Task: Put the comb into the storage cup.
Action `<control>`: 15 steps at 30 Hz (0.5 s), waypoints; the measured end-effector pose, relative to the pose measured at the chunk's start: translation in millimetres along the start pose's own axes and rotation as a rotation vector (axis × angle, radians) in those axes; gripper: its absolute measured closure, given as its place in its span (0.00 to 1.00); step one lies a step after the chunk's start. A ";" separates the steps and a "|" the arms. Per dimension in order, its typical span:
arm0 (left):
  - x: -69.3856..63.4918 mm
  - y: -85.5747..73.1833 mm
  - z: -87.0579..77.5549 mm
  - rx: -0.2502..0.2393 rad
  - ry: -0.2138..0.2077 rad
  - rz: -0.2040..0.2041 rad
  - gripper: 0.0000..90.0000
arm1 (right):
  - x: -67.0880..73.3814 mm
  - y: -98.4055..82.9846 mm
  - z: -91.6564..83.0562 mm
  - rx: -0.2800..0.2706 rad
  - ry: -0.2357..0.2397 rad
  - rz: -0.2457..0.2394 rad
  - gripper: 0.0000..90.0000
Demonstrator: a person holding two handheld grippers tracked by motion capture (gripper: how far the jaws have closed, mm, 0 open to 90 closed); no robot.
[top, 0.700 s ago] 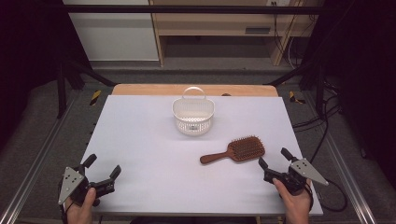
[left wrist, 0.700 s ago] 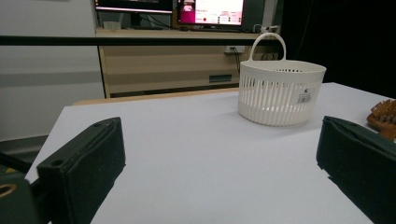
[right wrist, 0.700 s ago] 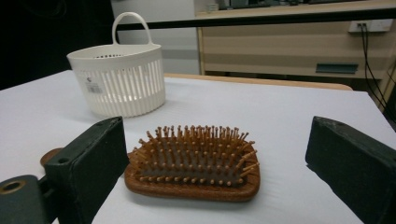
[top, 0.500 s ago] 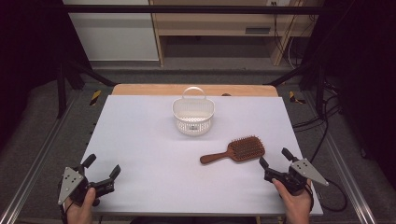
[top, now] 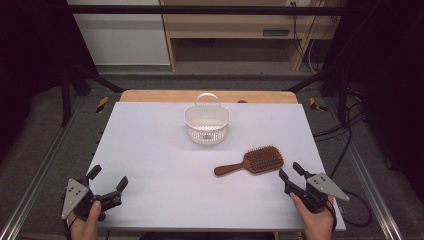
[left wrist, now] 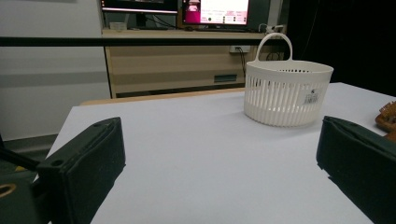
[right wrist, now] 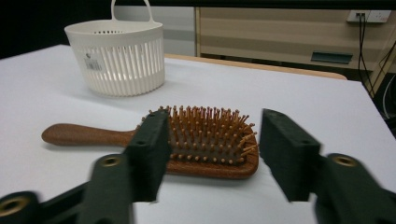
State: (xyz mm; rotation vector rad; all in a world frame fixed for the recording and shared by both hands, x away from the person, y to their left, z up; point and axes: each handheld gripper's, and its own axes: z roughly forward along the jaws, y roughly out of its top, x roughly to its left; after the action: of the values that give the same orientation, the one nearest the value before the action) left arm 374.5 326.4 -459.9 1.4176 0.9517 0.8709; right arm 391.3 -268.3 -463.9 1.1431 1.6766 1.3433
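White desk [top: 165, 165] under dim lab room, wooden shelving behind. Near edge: left gripper [top: 107, 181] low at left corner, jaws released wide, nothing between. Right gripper [top: 291, 172] at right, jaws parted, empty, aimed at hairbrush [top: 250, 162] just ahead; right hand nearer by far. Brush lies bristles up, long axis across desk, handle pointing left toward centre, head by jaws. Farther back: white basket [top: 207, 123], apart from brush. Versus earlier frames: brush, basket unmoved; both grippers in much same place.

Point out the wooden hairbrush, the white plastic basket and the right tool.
wooden hairbrush [top: 263, 159], high view, on its bristle head.
white plastic basket [top: 206, 130], high view, on its slotted front wall.
right tool [top: 291, 171], high view, midway between its fingertips.
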 end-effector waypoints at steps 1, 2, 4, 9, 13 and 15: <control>0.2 0.0 -0.1 0.000 0.002 -0.001 0.01 | 2.4 1.8 1.6 0.011 0.001 -0.030 0.67; 0.4 0.4 -0.4 0.000 0.002 0.000 0.01 | 3.8 3.5 2.3 0.010 -0.001 -0.054 0.71; 0.4 1.0 -1.2 -0.004 -0.001 0.001 0.01 | 5.2 9.9 5.4 0.022 -0.003 -0.108 0.77; -0.6 1.7 -1.1 -0.005 -0.006 0.005 0.01 | -1.0 30.5 13.0 0.061 -0.013 -0.143 0.89; -1.1 1.8 -1.0 -0.005 -0.008 0.005 0.01 | -10.9 48.7 21.7 0.100 -0.015 -0.141 0.96; -1.0 1.9 -1.0 -0.005 -0.007 0.004 0.01 | -13.8 52.1 24.5 0.111 -0.016 -0.133 0.97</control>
State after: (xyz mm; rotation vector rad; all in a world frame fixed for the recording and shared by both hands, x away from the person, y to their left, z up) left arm 373.3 325.8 -458.0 1.4180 0.9404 0.8703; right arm 429.5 -268.2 -418.7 1.0804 1.8010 1.1688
